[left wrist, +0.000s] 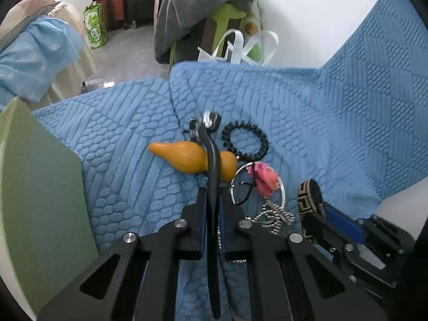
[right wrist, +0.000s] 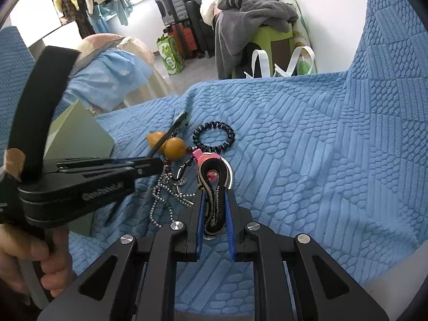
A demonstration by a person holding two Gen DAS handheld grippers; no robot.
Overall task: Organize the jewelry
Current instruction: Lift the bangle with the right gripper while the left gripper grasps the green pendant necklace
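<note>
My left gripper [left wrist: 213, 190] is shut on a black watch strap [left wrist: 213, 160] that sticks forward, its buckle end [left wrist: 211, 119] above an orange gourd charm [left wrist: 187, 157]. My right gripper [right wrist: 215, 200] is shut on a folded black-and-tan woven band [right wrist: 215, 184], also seen in the left wrist view [left wrist: 310, 198]. On the blue textured cover [left wrist: 294, 112] lie a black beaded bracelet [left wrist: 245, 140], a silver ring with a pink charm [left wrist: 263, 178] and a silver ball chain [left wrist: 275, 218]. The left gripper shows in the right wrist view [right wrist: 157, 164], beside the gourd [right wrist: 174, 147].
A green box [left wrist: 40, 195] stands at the left, close to my left gripper; it also shows in the right wrist view [right wrist: 80, 136]. Beyond the cover's far edge are a white tote bag [left wrist: 240, 48], a green stool with grey clothes [left wrist: 203, 5] and suitcases.
</note>
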